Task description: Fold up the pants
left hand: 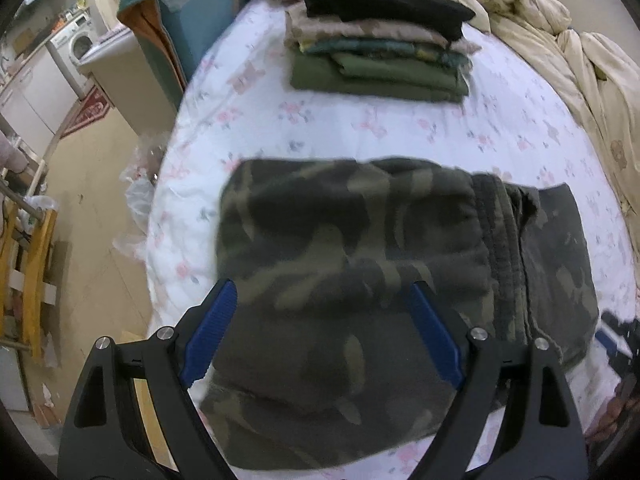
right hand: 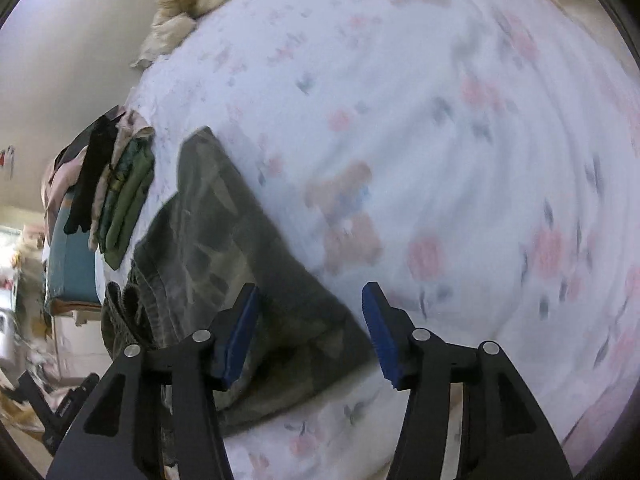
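Note:
Camouflage pants (left hand: 360, 264) lie folded on the floral bed sheet (left hand: 400, 124), with the ribbed waistband toward the right. My left gripper (left hand: 324, 304) is open above the pants and holds nothing. In the right wrist view the pants (right hand: 224, 248) lie left of centre. My right gripper (right hand: 310, 312) is open and empty, over the pants' right edge and the sheet (right hand: 460, 140). That view is blurred.
A stack of folded clothes (left hand: 380, 44) sits at the far side of the bed, also in the right wrist view (right hand: 116, 192). A cream duvet (left hand: 560, 40) is bunched at the right. The bed's left edge drops to the floor (left hand: 92, 200), with a teal chair (left hand: 180, 28) beside it.

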A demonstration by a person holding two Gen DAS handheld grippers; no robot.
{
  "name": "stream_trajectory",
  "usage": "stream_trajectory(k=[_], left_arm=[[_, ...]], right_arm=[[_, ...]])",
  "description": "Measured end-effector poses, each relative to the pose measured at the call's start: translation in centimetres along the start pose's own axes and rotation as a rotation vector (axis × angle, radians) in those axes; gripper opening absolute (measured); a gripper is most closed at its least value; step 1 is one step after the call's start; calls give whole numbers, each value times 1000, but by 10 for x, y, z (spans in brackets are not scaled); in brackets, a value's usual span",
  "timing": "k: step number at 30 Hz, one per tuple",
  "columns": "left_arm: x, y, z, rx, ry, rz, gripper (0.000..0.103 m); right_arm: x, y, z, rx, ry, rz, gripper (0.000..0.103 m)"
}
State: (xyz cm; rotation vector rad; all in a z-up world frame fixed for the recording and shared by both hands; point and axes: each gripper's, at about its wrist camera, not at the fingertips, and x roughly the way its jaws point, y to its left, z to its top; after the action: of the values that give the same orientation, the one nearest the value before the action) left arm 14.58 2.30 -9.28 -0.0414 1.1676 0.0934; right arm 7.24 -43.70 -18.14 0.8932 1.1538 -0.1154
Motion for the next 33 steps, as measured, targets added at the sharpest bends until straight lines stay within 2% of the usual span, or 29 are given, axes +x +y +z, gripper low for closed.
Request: stream_trajectory(k=[3, 6, 8, 11, 16, 20, 23, 24, 28, 33], left_arm=[[0, -10, -6, 37, -8, 8, 85], [-1, -19, -8, 92, -38, 46, 85], [-1, -21, -6, 102, -48, 56, 85], [1, -19, -4, 86, -36, 37, 85], [-2, -15, -3, 56, -14, -14, 85], [-5, -16, -4, 64, -18, -24, 85], [-6, -15, -4, 62, -19, -25, 85], [-6, -15, -4, 63, -20, -24, 85], [-4, -15, -4, 67, -21, -10, 85], [0, -21, -4, 81, -23, 4, 85]], right_arm=[[14, 1, 10, -2, 46, -13, 56], [28, -10, 9, 57, 96, 31, 54], [29, -12, 5, 57, 108, 19, 48], [23, -12, -4, 28, 131, -31, 22], [6, -17, -14, 58, 118, -34, 22], [-6, -29, -14, 155, 49, 61, 31], [-4, -32, -12, 177, 35, 85, 61], [-1, -34, -13, 196, 35, 105, 67], [19, -34, -18, 193, 83, 88, 67], [35, -14, -21, 111, 109, 178, 66]])
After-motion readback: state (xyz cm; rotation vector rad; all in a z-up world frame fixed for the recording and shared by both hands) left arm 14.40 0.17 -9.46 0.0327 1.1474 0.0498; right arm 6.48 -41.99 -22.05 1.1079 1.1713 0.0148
